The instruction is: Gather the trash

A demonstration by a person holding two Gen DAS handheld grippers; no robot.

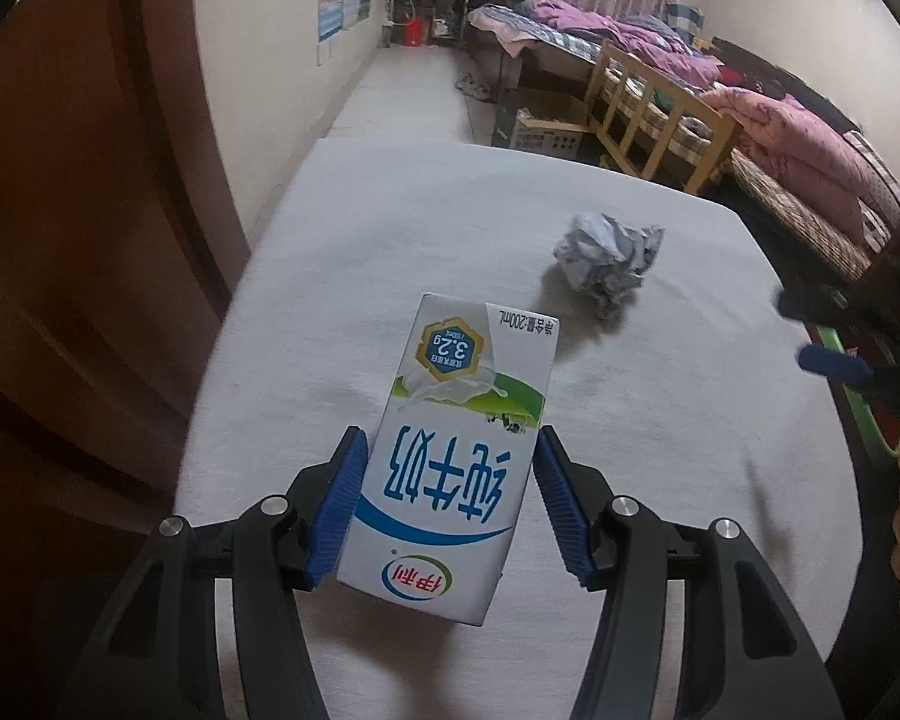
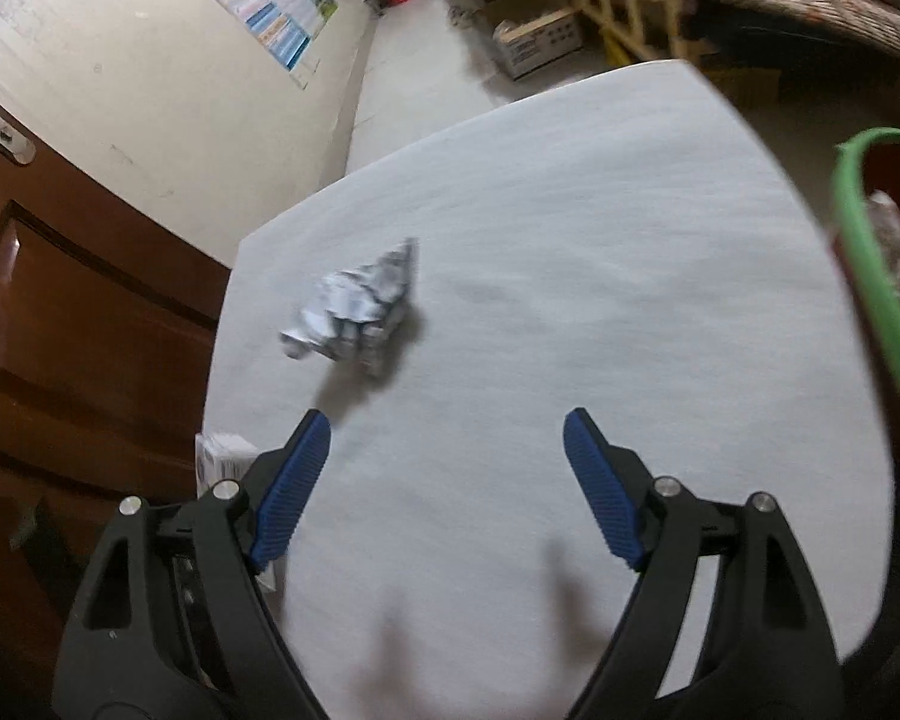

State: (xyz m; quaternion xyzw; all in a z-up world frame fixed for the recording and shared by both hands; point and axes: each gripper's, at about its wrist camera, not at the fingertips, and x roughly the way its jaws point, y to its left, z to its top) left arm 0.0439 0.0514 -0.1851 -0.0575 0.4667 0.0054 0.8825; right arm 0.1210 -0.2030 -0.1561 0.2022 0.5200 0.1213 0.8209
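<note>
**A:** While the milk carton (image 1: 450, 456) sits low in the middle of the left wrist view, what has hold of it?

**B:** The left gripper (image 1: 450, 450) has its blue pads (image 1: 339, 510) clamped on the carton's two narrow sides, near the lower half. I'd judge the grip is set there so the box hangs steady on its way to the bin.

**A:** And the carton itself?

**B:** A small white box with blue lettering, a green band and a gold badge. Its print reads upside down, and it looks a little dented at the far end.

**A:** Where does it go?

**B:** Probably the green-rimmed bin (image 2: 870, 276) at the right edge of the right wrist view; something crumpled already lies inside.

**A:** What is left on the table (image 2: 570, 240)?

**B:** A crumpled paper ball (image 2: 354, 312), grey-white and creased, left of centre in that view, lying alone on the pale cloth.

**A:** Is the right gripper (image 2: 447, 429) carrying anything?

**B:** No. Its jaws stand wide apart with bare table between them, the ball ahead and to their left, not touching. I'd guess they are spread ready for that ball.
</note>
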